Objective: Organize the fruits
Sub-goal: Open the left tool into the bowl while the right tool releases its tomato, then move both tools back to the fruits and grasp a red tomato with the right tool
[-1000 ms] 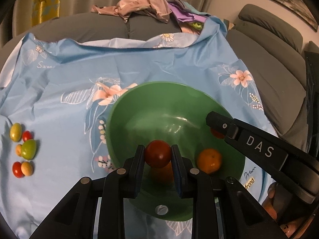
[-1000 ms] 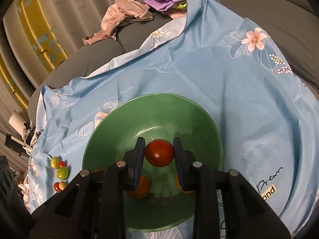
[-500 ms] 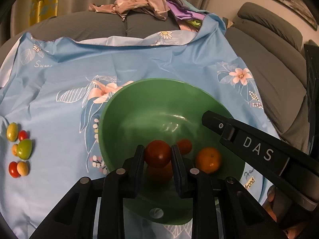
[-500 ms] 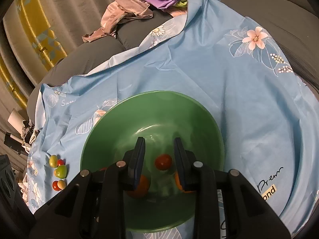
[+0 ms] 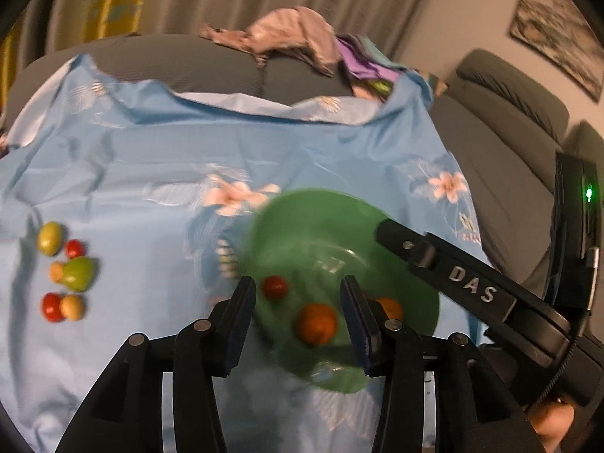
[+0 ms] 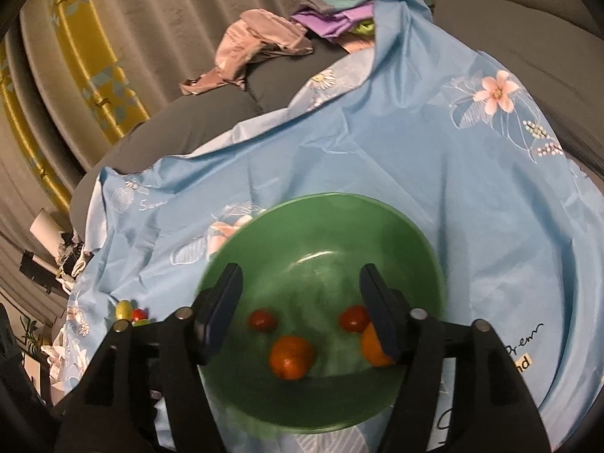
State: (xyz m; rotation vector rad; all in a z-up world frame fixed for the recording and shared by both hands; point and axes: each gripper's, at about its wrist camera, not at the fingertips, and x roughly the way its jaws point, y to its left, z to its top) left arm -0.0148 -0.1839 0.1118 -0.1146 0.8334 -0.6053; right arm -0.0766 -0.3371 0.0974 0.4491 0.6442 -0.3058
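A green bowl (image 5: 332,219) (image 6: 324,219) sits on the blue flowered cloth. It holds two small red tomatoes (image 6: 261,320) (image 6: 353,319) and two oranges (image 6: 291,355) (image 6: 372,347). In the left wrist view I see a red tomato (image 5: 275,287) and an orange (image 5: 316,324) between my fingers, lying in the bowl. My left gripper (image 5: 298,324) is open and empty above the bowl's near left side. My right gripper (image 6: 300,313) is open and empty above the bowl; its arm (image 5: 468,287) crosses the left wrist view.
A group of small fruits lies on the cloth at the left: a green one (image 5: 78,272), a yellow-green one (image 5: 49,238), red ones (image 5: 52,306) and yellowish ones (image 5: 72,306). Clothes (image 5: 290,37) are piled on the grey sofa behind.
Both grippers have opened. The right let its red tomato fall into the bowl first, then the left let go of its own. The left gripper has moved left and up.
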